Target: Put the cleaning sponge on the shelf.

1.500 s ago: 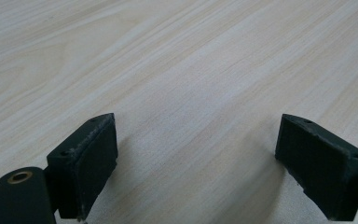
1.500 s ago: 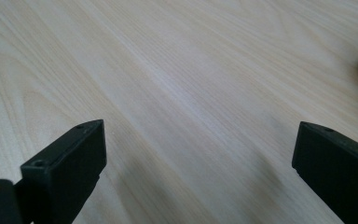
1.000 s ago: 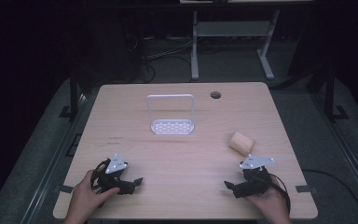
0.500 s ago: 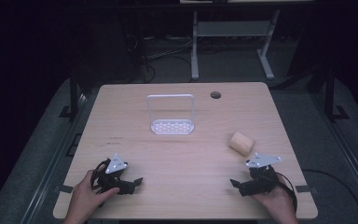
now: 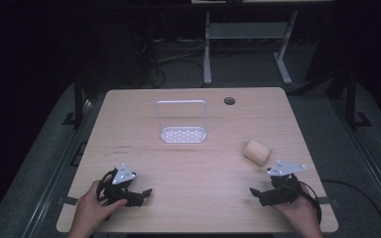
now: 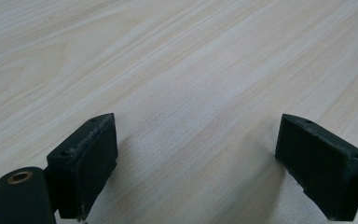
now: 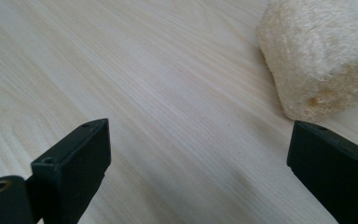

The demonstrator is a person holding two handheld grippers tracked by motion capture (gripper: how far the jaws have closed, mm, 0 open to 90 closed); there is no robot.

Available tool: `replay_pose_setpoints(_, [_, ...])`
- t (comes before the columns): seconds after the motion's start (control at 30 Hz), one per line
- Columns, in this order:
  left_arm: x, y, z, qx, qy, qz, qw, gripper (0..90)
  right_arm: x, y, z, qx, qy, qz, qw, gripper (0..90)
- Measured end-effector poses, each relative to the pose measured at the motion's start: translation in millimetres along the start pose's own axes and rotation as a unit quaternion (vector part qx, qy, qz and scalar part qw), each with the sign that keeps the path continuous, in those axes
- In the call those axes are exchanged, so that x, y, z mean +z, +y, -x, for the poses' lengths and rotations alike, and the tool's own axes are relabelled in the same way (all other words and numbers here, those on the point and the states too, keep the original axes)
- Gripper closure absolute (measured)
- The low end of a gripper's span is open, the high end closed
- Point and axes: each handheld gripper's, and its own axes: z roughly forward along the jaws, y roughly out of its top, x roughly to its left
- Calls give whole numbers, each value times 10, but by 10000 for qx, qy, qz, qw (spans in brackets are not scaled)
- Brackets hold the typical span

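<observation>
Fingers of both grippers spread wide, nothing held. Table (image 5: 198, 163) mostly bare; white rack (image 5: 182, 122) upright mid-table, untouched. Loofah sponge (image 5: 257, 151) lies right of centre, just beyond the right gripper (image 5: 254, 192), which it shows past in the right gripper view (image 7: 324, 56), not between the jaws. Left gripper (image 5: 146, 192) rests near the front edge. Judgement: nothing done yet; reach, grasp, placement all left.

Your high view looks down and forward over the whole surface (image 5: 203, 163); both tool views skim close above its wood.
</observation>
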Motion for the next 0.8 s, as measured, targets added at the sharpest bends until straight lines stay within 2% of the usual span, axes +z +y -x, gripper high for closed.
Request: replay_pose_setpoints(0.8, [0, 0, -1, 1, -1, 0, 10000, 121, -127, -13, 257, 224, -251, 101, 9994, 61])
